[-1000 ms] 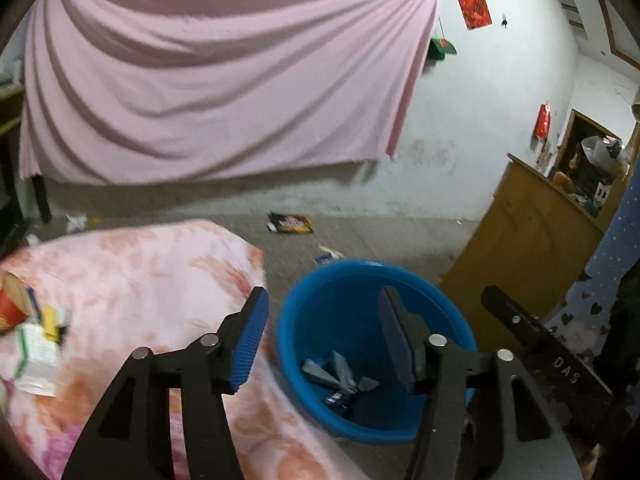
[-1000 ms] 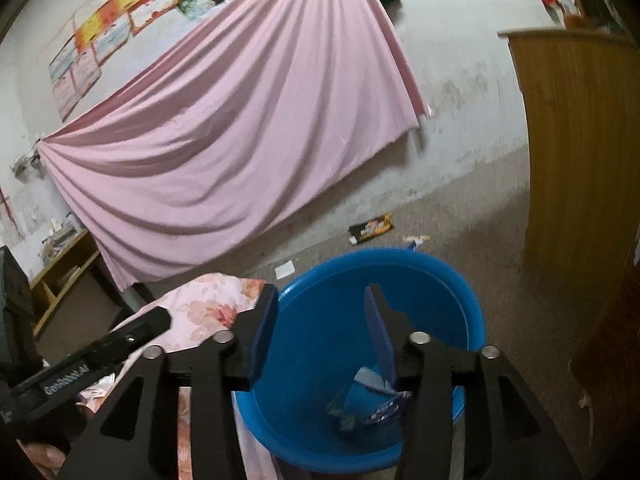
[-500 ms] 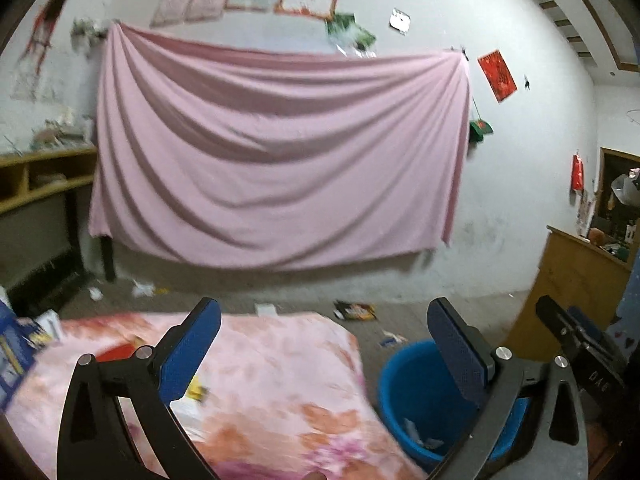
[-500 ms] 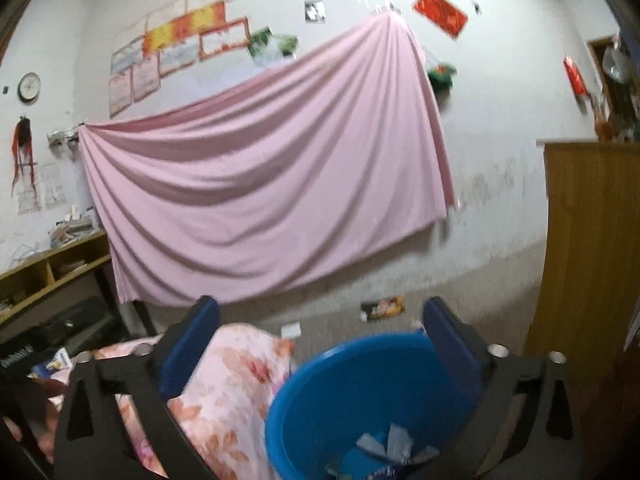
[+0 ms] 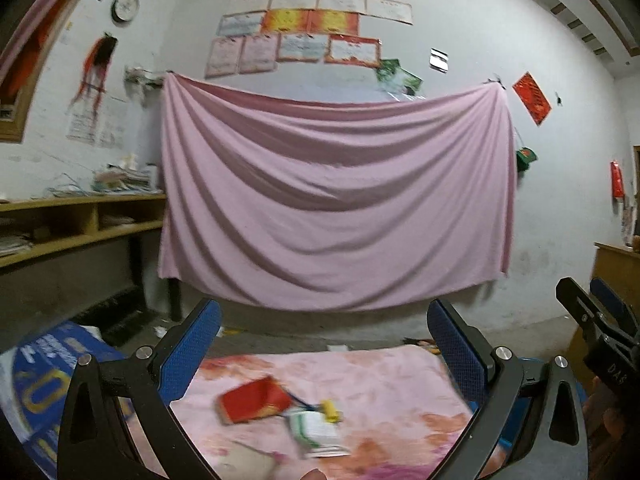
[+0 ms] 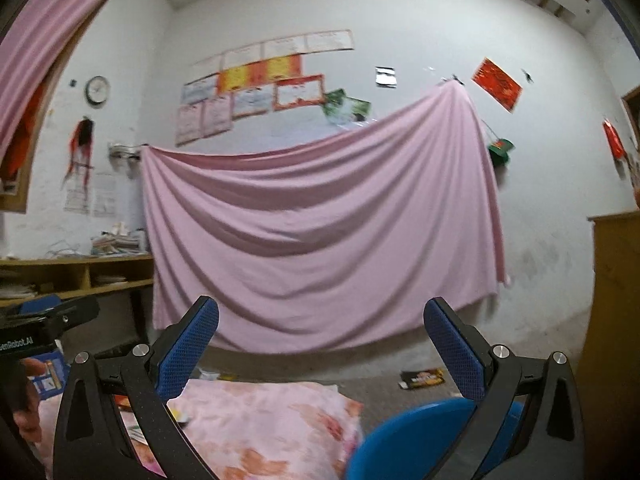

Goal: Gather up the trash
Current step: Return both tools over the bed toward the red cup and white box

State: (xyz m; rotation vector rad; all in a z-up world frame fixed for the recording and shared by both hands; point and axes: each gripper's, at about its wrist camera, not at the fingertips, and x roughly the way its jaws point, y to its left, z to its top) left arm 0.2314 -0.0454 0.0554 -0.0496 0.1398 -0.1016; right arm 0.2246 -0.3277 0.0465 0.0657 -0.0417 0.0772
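My two hand-held grippers, left [image 5: 324, 354] and right [image 6: 322, 350], gape empty; red carton [image 5: 256, 400] mid-counter [image 5: 400, 384] wants a square, level pinch.

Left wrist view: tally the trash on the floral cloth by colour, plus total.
Red: 1, red carton
Yellow: 1, small yellow piece
White and green: 1, wrapper
Total: 3; blur may hide more.

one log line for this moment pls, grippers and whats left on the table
left gripper: open, empty | right gripper: open, empty | red packet and wrappers: on floral cloth | blue basin: beside table
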